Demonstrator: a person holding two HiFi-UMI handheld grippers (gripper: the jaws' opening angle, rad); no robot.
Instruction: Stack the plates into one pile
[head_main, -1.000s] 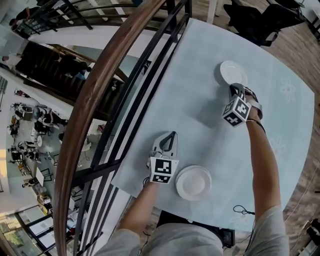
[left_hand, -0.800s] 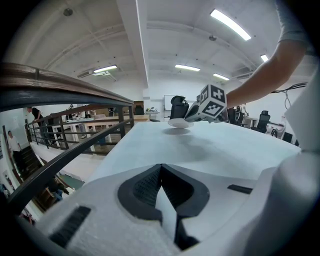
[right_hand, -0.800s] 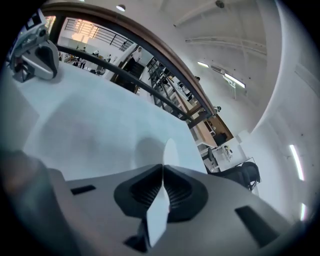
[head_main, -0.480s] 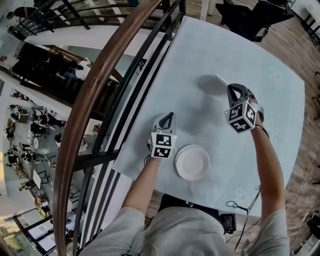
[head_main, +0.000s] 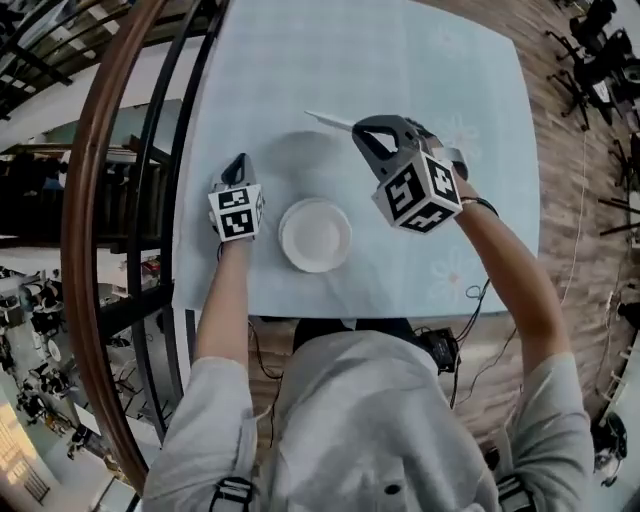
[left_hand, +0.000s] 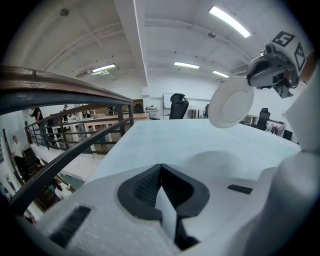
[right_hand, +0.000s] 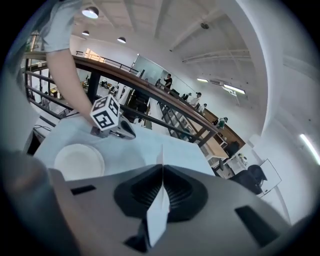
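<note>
Now R gripper (head_main: 362, 132) holds plate (head_main: 328, 120) aloft near 2nd plate (head_main: 315, 234).

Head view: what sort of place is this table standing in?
Probably an open office or lab on an upper level: a railing overlooks a lower floor, office chairs stand behind the table, and strip lights run overhead.

Grey short-sleeved shirt (head_main: 370, 420); dark wristband (head_main: 480, 206), perhaps watch (right wrist).

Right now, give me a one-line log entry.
right gripper: jaws shut on lifted plate | left gripper: jaws shut, empty | other plate: flat on table | stack: not yet
</note>
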